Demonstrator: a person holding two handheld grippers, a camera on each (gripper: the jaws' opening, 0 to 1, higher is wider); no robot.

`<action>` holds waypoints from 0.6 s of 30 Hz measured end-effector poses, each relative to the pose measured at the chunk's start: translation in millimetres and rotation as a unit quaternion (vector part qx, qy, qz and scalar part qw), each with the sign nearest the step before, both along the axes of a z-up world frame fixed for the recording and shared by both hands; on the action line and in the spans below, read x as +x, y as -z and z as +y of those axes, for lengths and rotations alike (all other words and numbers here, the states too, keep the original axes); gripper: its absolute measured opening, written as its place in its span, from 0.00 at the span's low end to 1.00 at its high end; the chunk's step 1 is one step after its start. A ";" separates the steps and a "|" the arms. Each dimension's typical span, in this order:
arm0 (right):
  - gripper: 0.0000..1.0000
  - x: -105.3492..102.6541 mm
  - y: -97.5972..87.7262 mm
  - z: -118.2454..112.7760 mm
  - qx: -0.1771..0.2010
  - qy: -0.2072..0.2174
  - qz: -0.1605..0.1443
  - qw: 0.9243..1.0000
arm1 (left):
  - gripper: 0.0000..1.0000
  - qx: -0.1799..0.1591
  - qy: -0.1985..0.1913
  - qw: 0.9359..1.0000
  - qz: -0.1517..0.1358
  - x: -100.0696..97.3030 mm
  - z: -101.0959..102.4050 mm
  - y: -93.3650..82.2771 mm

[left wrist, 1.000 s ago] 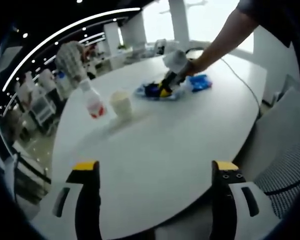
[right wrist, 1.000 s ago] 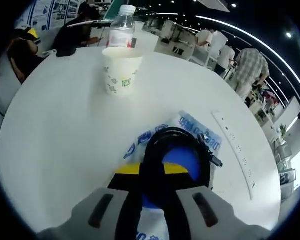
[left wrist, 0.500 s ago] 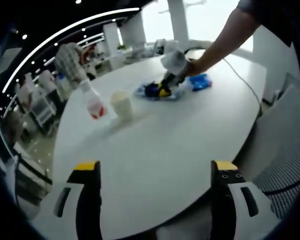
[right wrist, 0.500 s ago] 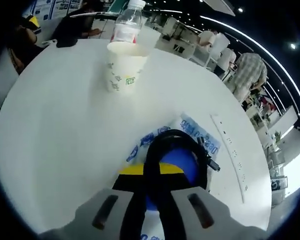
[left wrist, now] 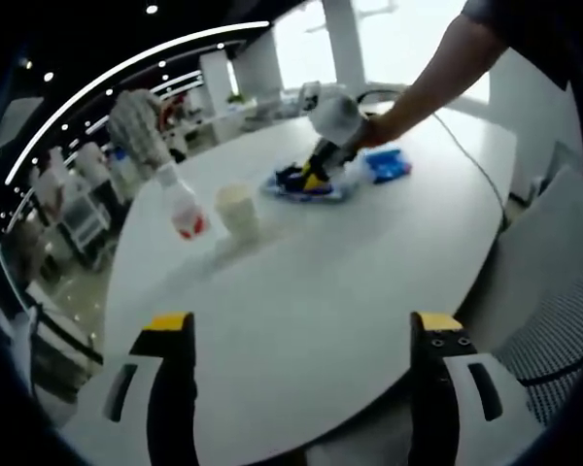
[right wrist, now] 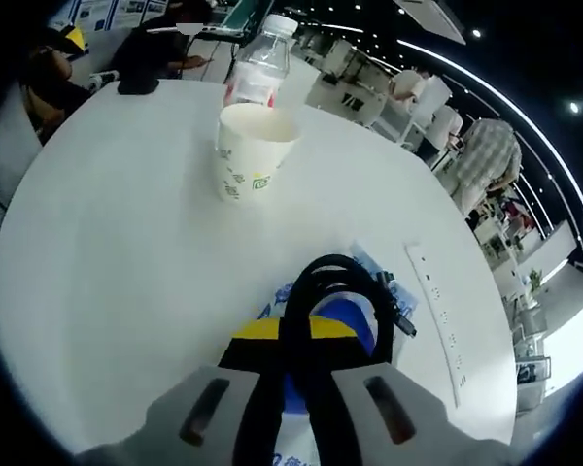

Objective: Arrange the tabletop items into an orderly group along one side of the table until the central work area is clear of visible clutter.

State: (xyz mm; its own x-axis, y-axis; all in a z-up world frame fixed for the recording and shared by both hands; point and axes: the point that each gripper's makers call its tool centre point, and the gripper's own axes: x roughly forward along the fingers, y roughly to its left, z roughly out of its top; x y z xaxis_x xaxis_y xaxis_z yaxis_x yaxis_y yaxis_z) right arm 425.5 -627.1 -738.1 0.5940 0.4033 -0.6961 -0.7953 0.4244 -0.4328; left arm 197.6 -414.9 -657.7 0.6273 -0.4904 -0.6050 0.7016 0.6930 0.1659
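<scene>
**Right tongs clamped on a black cable, left tongs wide over bare bench**

While the left tongs [left wrist: 303, 335] hang wide apart above the near edge of the round white bench [left wrist: 311, 282], holding nothing, the right tongs [right wrist: 296, 335] are pressed together on a coiled black cable [right wrist: 342, 277]. In the right gripper view the cable loops up from between the yellow-tipped jaws and arches over a blue-printed plastic packet [right wrist: 361, 320] that lies flat on the bench. A small connector on the cable sticks out to the right of the loop.

In the left gripper view the right tongs appear far across the bench, held by a gloved hand [left wrist: 335, 115] on an outstretched arm, touching the packet [left wrist: 306, 184]. A second blue packet [left wrist: 386, 163] lies just beside it, farther toward the bench's right side.

A white paper cup [right wrist: 252, 152] with a small green print stands upright near the middle of the bench, well apart from the packets. Just behind it in the right gripper view stands a clear plastic bottle [right wrist: 262, 63] with a white cap and a red label; in the left gripper view the bottle [left wrist: 182, 202] is just to the left of the cup [left wrist: 237, 208], the two near but not clearly touching.

A long white power strip [right wrist: 435, 311] lies on the bench to the right of the packet.
</scene>
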 end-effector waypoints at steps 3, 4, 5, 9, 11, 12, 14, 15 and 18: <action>0.04 -1.8 -1.9 -0.7 -0.002 -0.001 -0.003 1.000 | 0.88 0.000 0.000 1.000 -0.001 0.3 0.2 -0.3; 0.04 -1.2 -2.1 -1.1 -0.002 -0.001 -0.003 1.000 | 0.88 -0.001 0.000 1.000 -0.002 0.5 0.1 -0.8; 0.04 -1.2 -2.6 -1.3 -0.003 -0.001 -0.004 1.000 | 0.89 -0.003 0.000 1.000 -0.003 0.5 -0.3 -1.4; 0.04 -2.6 -11.7 -2.2 -0.001 0.000 -0.008 1.000 | 0.90 -0.021 0.002 1.000 -0.008 0.5 -3.7 -6.2; 0.04 -3.5 -17.3 -2.1 0.000 0.000 -0.011 1.000 | 0.90 -0.020 0.002 1.000 -0.008 0.7 -3.4 -5.3; 0.04 -3.6 -18.0 -2.1 0.001 0.001 -0.012 1.000 | 0.90 -0.020 0.002 1.000 -0.008 0.7 -3.5 -5.2; 0.04 -3.0 -21.4 -1.7 0.000 0.000 -0.015 1.000 | 0.90 -0.017 0.005 1.000 -0.010 0.7 -3.5 -4.8; 0.04 -3.2 -22.7 -1.3 -0.001 0.000 -0.017 1.000 | 0.90 -0.014 0.005 1.000 -0.010 0.6 -3.2 -4.3; 0.04 -3.7 -27.9 -0.4 -0.001 0.000 -0.020 1.000 | 0.90 -0.014 0.005 1.000 -0.013 1.7 -2.9 -5.2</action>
